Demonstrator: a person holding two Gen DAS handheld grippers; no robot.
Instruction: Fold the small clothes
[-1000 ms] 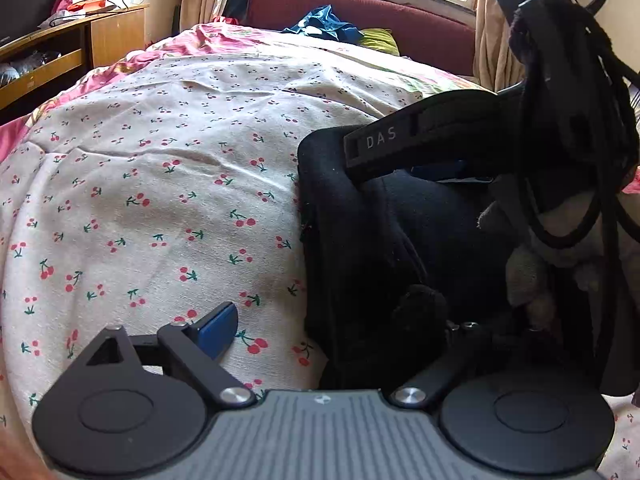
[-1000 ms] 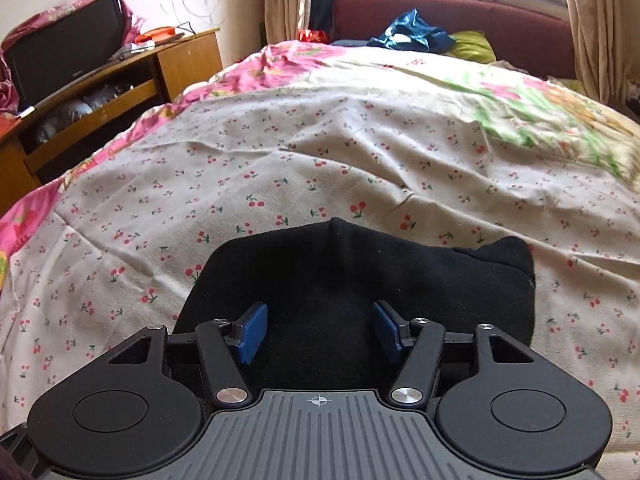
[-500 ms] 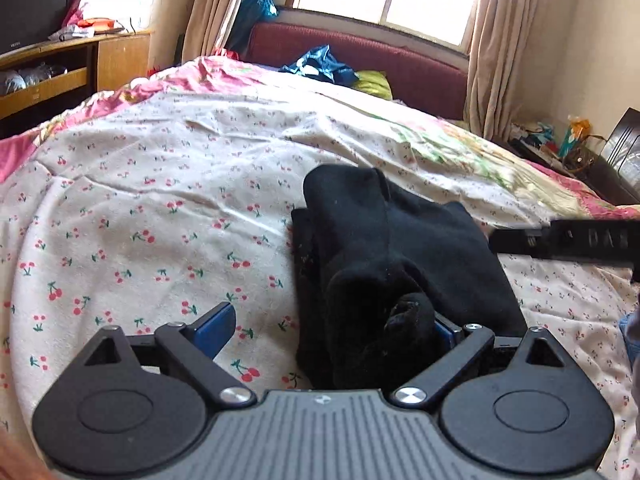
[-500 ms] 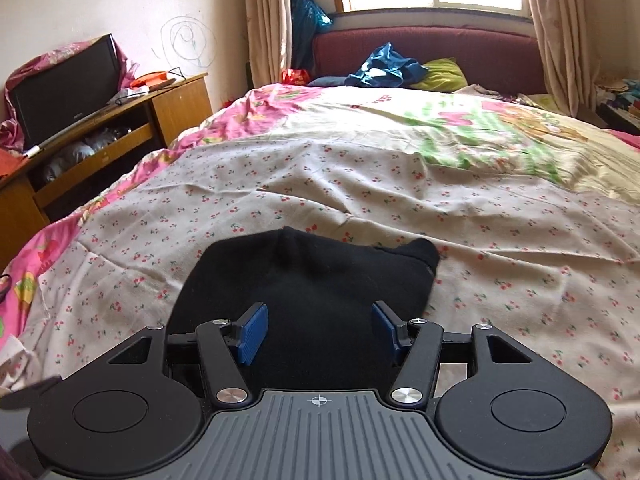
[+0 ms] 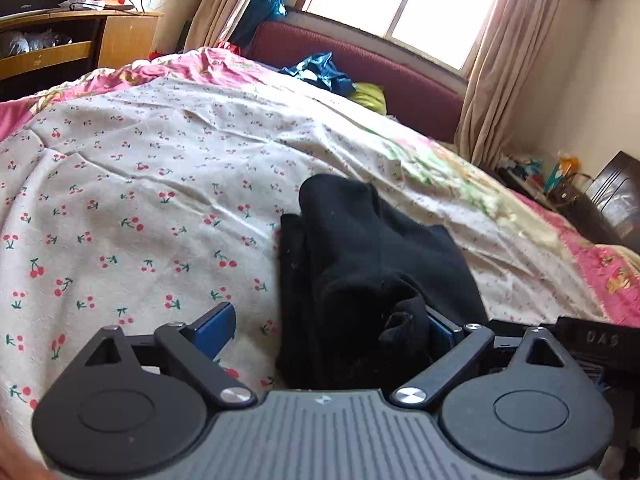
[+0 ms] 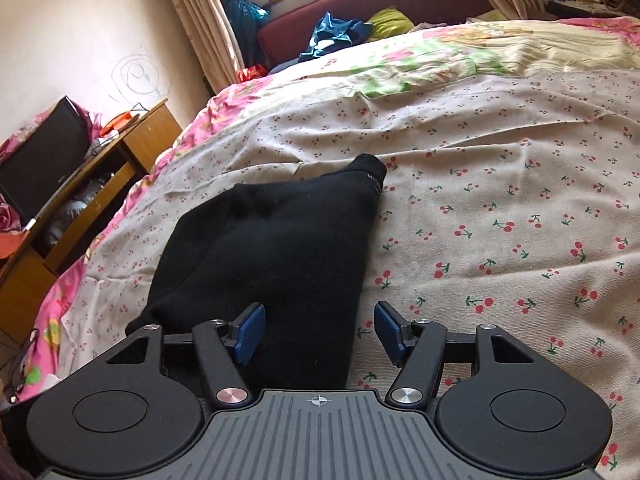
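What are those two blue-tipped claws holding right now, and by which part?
Nothing is gripped. The left gripper is open, a bunched black garment fold against one pad. The right gripper jaws are opening, over the garment's near edge.

The black garment is seen as soft, matt knitted cloth with a fuzzy nap and specks of lint. The cherry-print bedsheet is shown as thin, creased woven cotton. The left gripper is made of matt black plastic, with smooth blue pads and shiny metal rivets. The cabinet is finished in glossy wood veneer.
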